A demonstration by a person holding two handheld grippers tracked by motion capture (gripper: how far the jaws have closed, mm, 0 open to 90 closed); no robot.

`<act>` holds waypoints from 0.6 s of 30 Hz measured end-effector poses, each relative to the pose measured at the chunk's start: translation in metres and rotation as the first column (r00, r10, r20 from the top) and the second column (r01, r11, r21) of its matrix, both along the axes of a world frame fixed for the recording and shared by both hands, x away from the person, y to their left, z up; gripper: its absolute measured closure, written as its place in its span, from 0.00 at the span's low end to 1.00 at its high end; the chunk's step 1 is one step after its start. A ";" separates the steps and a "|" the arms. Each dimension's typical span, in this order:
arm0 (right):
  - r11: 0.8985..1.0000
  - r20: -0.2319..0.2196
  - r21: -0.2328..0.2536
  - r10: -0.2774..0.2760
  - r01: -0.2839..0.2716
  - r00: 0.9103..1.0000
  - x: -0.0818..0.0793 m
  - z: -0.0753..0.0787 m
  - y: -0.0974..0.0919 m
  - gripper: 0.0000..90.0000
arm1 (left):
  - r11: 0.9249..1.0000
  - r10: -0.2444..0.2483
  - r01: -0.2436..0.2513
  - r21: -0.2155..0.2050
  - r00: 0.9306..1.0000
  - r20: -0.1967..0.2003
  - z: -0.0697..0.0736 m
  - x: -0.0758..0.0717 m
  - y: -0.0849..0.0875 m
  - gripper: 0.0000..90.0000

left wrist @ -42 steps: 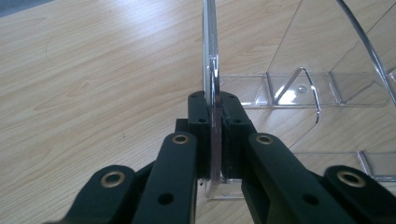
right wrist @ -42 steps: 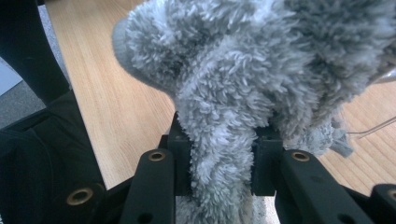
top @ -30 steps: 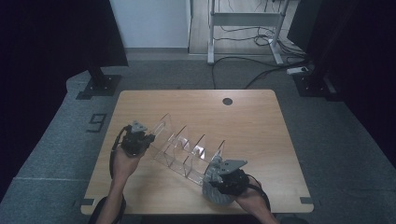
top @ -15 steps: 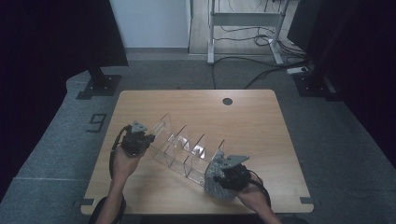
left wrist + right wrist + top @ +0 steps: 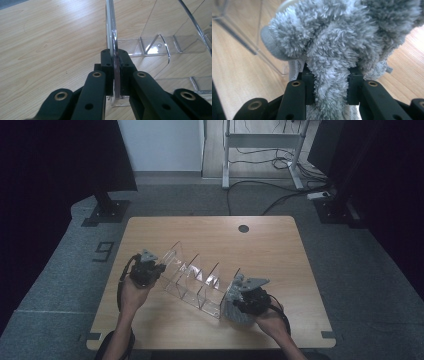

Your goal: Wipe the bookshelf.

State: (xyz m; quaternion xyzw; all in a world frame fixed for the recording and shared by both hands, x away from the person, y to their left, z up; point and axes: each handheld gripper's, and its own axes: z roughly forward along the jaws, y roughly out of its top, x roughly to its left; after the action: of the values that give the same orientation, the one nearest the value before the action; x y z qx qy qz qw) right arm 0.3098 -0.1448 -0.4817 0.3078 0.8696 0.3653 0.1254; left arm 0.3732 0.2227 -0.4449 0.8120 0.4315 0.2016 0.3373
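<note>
A clear acrylic rack (image 5: 197, 279) with several dividers lies slantwise on the wooden table (image 5: 260, 245). My left gripper (image 5: 150, 270) is shut on the rack's end wall (image 5: 111, 37); in the left gripper view both black pads (image 5: 107, 68) press on the thin clear pane. My right gripper (image 5: 244, 301) is at the rack's near right end, shut on a fluffy grey cloth (image 5: 337, 42) that bulges out above the jaws. The cloth (image 5: 232, 302) rests against the rack's end panel (image 5: 242, 32).
A round cable hole (image 5: 243, 228) sits near the table's far edge. Beyond the table stand a white desk frame (image 5: 260, 150) with cables on the floor and dark screens at both sides. The table's front edge lies close behind my right hand.
My right gripper with the grey cloth has slid a little to the right along the rack's near end. The left gripper and the rack have stayed put.
</note>
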 end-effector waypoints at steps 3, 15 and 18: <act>1.000 0.005 -0.006 -0.008 0.008 1.000 0.004 0.000 -0.002 0.74 | 1.000 -0.001 0.001 -0.003 1.000 -0.002 0.000 0.000 0.000 0.95; 0.998 0.006 -0.009 -0.067 0.067 0.998 0.023 0.000 -0.009 0.74 | 1.000 -0.004 0.004 -0.001 1.000 -0.001 0.000 0.000 0.000 0.95; 0.997 0.007 -0.013 -0.079 0.079 0.997 0.028 0.000 -0.011 0.74 | 1.000 -0.005 0.005 0.000 1.000 -0.001 0.000 0.000 0.000 0.95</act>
State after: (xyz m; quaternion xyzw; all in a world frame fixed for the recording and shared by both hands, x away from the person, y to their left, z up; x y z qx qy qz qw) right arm 0.3374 -0.1559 -0.4820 0.3400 0.8586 0.3553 0.1444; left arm 0.3731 0.2225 -0.4451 0.8131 0.4298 0.2004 0.3375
